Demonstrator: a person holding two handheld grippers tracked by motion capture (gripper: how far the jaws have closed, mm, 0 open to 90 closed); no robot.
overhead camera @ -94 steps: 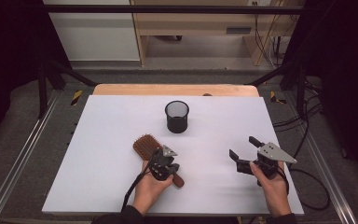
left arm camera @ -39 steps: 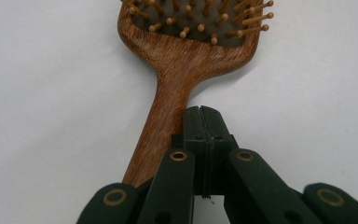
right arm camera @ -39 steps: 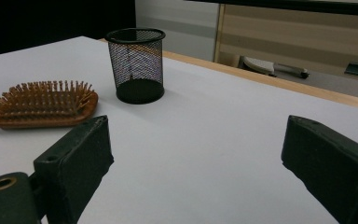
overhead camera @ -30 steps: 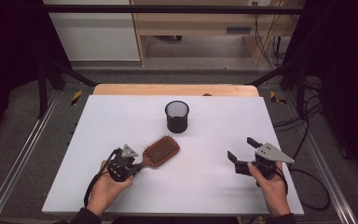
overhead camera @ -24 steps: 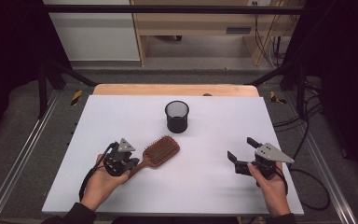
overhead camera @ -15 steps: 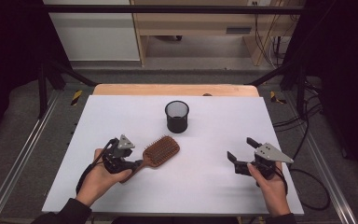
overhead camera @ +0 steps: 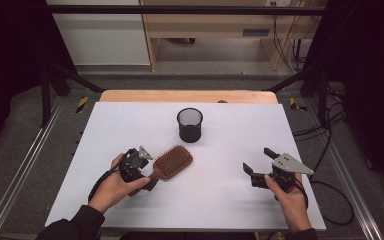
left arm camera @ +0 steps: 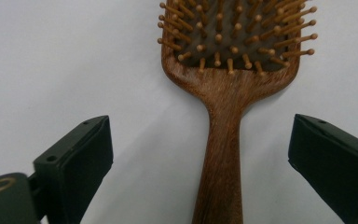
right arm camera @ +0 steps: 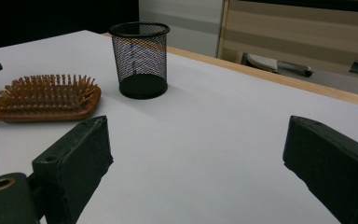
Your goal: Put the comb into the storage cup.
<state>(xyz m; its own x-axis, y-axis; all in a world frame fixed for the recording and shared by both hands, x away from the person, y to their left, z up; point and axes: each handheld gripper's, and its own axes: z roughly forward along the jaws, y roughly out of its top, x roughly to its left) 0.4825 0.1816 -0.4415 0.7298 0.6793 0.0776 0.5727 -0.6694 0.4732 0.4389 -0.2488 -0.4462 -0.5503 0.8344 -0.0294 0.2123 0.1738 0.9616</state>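
A wooden paddle hairbrush (overhead camera: 172, 161) lies bristles-up on the white worktop (overhead camera: 230, 200), its handle between the just-opened left tongs (left arm camera: 200, 154), untouched. Right tongs (overhead camera: 261, 161) stand apart, empty. Stiff and light, likely smooth; the narrow handle offers the best hold. No writing visible.

White table (overhead camera: 230, 200) w/ wood strip at far edge; grey floor (overhead camera: 220, 80), pale wood cabinet (overhead camera: 215, 25) behind, dark sides, cables at right.

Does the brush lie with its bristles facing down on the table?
No, the brush lies on its back, bristles pointing up.
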